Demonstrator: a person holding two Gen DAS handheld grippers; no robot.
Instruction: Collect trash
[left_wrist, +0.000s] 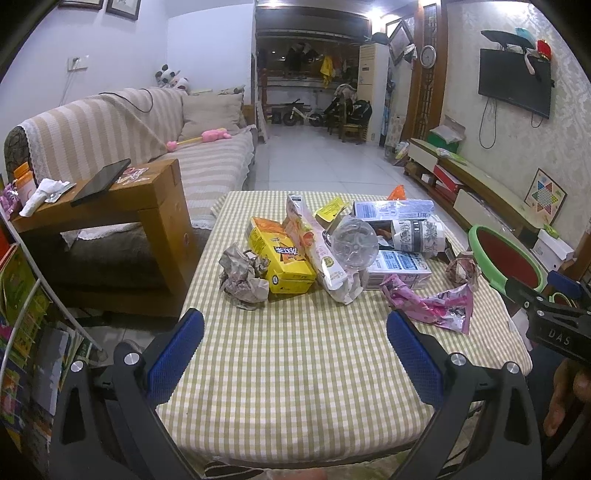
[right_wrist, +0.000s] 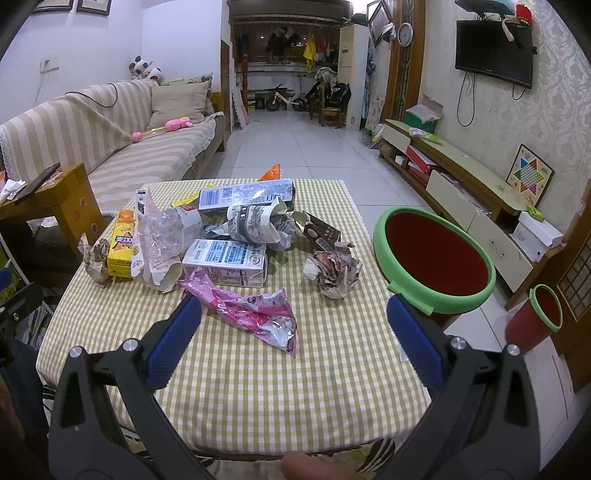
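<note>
On the green-checked tablecloth, a heap of trash sits toward twelve o'clock of both grippers, apart from their blue pads. The left gripper hangs over bare cloth with its jaws spread wide and nothing between them; the yellow box lies ahead at about twelve, a crumpled grey paper ball at eleven, and the pink foil wrapper just past its right pad at one o'clock. The right gripper is likewise spread and empty, with that pink foil wrapper lying just ahead between its pads, nearer the left one. A crumpled reddish paper ball sits at one o'clock, the white milk carton at eleven, a clear plastic bottle beyond. The green-rimmed red bin stands beside the table at two o'clock. The other gripper's body in the left view reads "DAS"; the carton and box print is too small to read.
</note>
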